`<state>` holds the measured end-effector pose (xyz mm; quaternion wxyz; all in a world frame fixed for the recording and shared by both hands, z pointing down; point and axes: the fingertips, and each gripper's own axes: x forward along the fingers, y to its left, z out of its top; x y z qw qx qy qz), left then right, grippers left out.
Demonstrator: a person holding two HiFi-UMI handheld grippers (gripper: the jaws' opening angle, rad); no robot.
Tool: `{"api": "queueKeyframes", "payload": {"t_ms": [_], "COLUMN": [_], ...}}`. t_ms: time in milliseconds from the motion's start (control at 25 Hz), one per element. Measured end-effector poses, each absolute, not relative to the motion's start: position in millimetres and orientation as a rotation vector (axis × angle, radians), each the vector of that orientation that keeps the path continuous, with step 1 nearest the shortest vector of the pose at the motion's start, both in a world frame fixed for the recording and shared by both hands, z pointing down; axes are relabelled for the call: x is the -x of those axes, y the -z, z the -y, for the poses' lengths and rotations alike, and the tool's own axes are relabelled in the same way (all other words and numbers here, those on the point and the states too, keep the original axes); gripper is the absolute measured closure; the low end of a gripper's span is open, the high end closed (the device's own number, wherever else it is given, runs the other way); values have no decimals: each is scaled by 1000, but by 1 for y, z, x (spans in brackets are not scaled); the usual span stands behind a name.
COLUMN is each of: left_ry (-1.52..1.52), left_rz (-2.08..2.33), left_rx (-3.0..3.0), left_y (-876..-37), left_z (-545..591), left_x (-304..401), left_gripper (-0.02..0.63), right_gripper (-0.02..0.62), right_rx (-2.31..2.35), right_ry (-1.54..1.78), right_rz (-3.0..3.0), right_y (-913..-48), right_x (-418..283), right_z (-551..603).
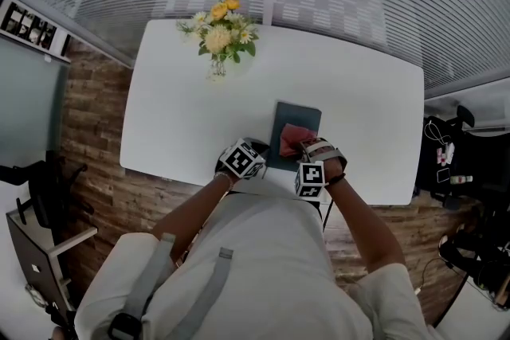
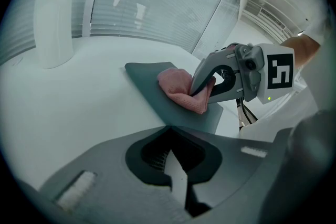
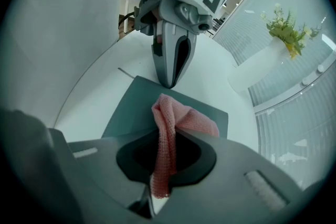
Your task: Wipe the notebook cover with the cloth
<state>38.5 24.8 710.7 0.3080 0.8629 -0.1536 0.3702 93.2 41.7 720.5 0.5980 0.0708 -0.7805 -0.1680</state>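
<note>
Desk (image 1: 175,107): white, rounded corners, filling the middle of the head view over a brown plank floor (image 1: 96,139).

Vase of flowers (image 1: 219,40): yellow and white blooms, upper centre of the desk, well apart from everything else.

Notebook (image 1: 296,117): dark teal cover, lying flat near the desk's near edge, just right of centre in the frame.

Cloth (image 3: 184,119): pink, knitted, bunched. It lies on the lower half of the notebook cover, with one fold running up between the right fingers.

Right gripper (image 2: 197,91): lower right of centre in the head view. Its fingers are closed on the cloth and lowered onto the cover.

Left gripper (image 3: 169,81): lower centre in the head view, just left of the notebook. Its fingers are drawn together with nothing between them, and their tips rest at the notebook's left edge.

Person: bare forearms reach in from the bottom of the frame, one to each gripper.
</note>
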Motion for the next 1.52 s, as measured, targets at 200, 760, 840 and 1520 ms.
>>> {"api": "queueKeyframes", "payload": {"t_ms": [200,760,840,1520], "left_ry": [-981,-984,-984,-981], "left_rz": [409,409,409,406], "left_rx": [-2283,-2277,-2276,-2271], "left_y": [-711,-712,-712,-712], "left_z": [-24,-24,-24,-24], "left_x": [-39,-39,-39,-39], "left_gripper": [604,604,604,605], "right_gripper": [571,571,571,569], "right_rx": [-156,-116,-106,12], "right_ry": [388,383,383,308], "right_rz": [1814,1841,1843,1891], "right_y": [-719,-720,-719,-722], "right_x": [-92,-86,-86,-81], "right_z": [-48,-74,-78,-119]}}
